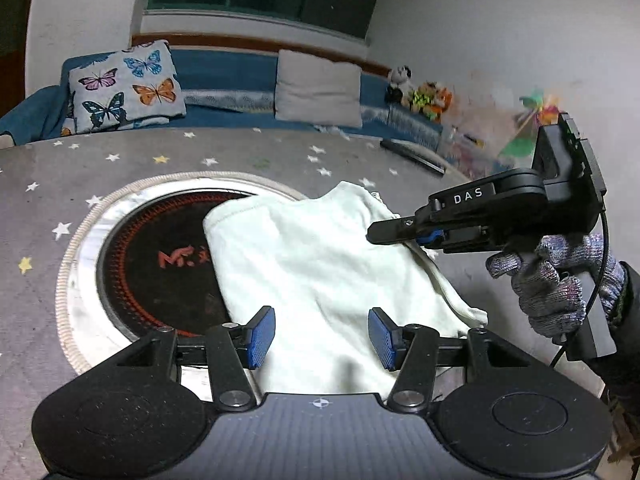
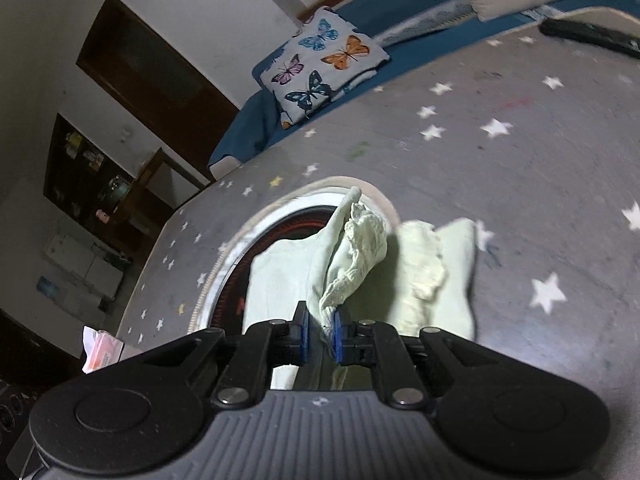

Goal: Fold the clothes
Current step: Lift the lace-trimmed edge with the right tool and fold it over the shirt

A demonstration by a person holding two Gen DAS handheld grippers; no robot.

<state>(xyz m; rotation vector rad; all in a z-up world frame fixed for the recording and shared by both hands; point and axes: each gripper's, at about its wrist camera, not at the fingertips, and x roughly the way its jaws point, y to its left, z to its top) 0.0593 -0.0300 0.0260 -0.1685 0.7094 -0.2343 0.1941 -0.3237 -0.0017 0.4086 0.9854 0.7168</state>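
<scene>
Pale green garment (image 1: 320, 280) is lying on the grey star-print table cover (image 1: 120, 152), partly draped over the round black-and-red inset (image 1: 152, 264) at the table's middle. Body of the cloth is spreading roughly flat; the far right edge is bunching into a frilled ridge (image 2: 424, 268).

Right gripper (image 2: 320, 332) is pinching a gathered, lacy corner of the garment (image 2: 352, 256). Blue pads are standing nearly together with cloth clamped between them, and the corner is lifting clear of the rest of the fabric. In the left wrist view the same tool (image 1: 384, 236) is reaching in from the right over the cloth's edge, carried by a gloved hand (image 1: 556, 280).

Left gripper (image 1: 322, 338) is hovering over the near edge of the garment, pads (image 1: 264, 336) standing well apart. Cloth is showing between them, but nothing is being gripped.

Step in hand, as judged: a fold is under way, right side carrying one corner across while the left side is free.

Next move, as judged: left gripper needs to settle on a near edge or corner and close, so both ends travel together and the crease stays straight. Risk: the single pinched corner may drag the body of the cloth off the inset and bunch it further.

Beyond the table: butterfly cushion (image 1: 124, 84), plain grey cushion (image 1: 320, 88), blue sofa (image 1: 224, 64), dark remote-like bar (image 1: 412, 156).
</scene>
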